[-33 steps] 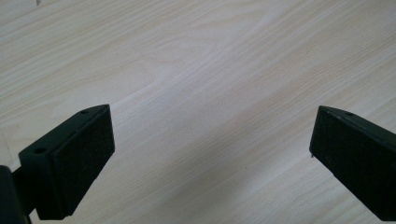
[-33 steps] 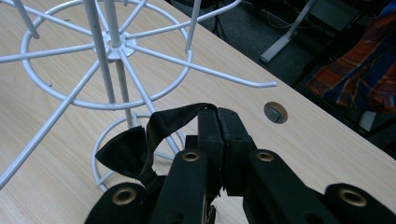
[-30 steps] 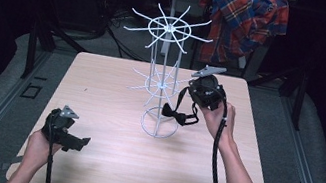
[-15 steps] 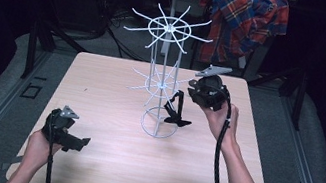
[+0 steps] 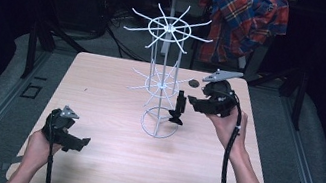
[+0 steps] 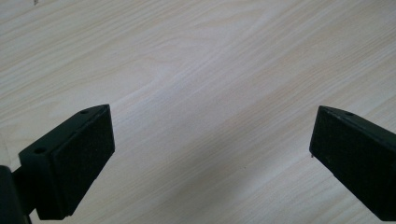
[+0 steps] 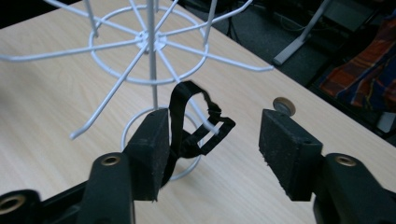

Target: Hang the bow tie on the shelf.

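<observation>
A white wire rack [image 5: 162, 78] with two tiers of radial prongs stands mid-table. A black looped strap [image 5: 178, 108] hangs from a lower-tier prong over the rack's round base. In the right gripper view the strap [image 7: 187, 119] drapes off the prong just beside the inner face of my left-hand jaw. My right gripper [image 5: 193, 101] is held open right of the rack, its jaws [image 7: 212, 154] wide apart with nothing clamped between them. At the table's front left, my left gripper [image 5: 82, 142] rests low and open [image 6: 210, 154] over bare wood.
A small round disc [image 5: 193, 83] lies on the table [image 5: 111, 87] behind the right gripper, also seen near the far edge [image 7: 284, 106]. A plaid shirt [image 5: 244, 19] hangs behind the table. Dark floor and stand legs surround the table.
The strap, earlier stretched between the right gripper and the rack, now hangs upright from the prong. The right gripper has lifted and pulled slightly right. The left gripper has stayed put.
</observation>
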`<action>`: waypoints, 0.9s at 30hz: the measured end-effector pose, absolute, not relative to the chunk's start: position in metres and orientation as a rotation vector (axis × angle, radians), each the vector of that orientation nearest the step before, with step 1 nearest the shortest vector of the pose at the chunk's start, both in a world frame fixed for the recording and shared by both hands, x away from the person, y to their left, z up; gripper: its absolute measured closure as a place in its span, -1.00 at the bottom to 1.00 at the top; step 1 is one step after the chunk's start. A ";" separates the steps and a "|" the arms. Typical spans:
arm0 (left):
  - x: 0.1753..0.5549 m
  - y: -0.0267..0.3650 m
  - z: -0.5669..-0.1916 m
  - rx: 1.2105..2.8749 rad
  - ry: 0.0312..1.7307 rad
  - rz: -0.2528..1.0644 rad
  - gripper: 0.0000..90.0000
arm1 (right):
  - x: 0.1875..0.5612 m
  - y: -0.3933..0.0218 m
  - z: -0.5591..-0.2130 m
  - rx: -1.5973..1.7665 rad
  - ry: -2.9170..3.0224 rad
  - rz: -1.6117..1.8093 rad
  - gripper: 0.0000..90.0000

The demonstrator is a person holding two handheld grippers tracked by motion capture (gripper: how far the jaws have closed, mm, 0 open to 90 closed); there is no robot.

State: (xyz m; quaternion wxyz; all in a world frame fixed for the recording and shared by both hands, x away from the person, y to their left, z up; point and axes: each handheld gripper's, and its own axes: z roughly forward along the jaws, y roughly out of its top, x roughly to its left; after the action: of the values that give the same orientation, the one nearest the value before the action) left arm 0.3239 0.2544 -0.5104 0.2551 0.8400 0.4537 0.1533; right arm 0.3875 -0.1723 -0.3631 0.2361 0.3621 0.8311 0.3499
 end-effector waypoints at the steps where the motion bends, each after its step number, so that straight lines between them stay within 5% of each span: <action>1: 0.324 0.254 -0.510 2.282 1.231 0.416 -1.00 | 0.385 -0.173 -0.364 0.991 2.292 0.958 -0.10; 14: 0.324 0.253 -0.511 2.282 1.232 0.418 -1.00 | 0.365 -0.181 -0.386 0.985 2.417 0.884 -0.65; 27: 0.324 0.253 -0.511 2.292 1.225 0.407 -1.00 | 0.353 -0.198 -0.420 1.020 2.508 0.803 -0.74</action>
State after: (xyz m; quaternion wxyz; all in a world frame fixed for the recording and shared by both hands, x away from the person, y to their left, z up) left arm 0.3242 0.2527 -0.5112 0.2527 0.8430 0.4506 0.1498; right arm 0.3535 -0.1984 -0.4203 0.1580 0.3568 0.8769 0.2808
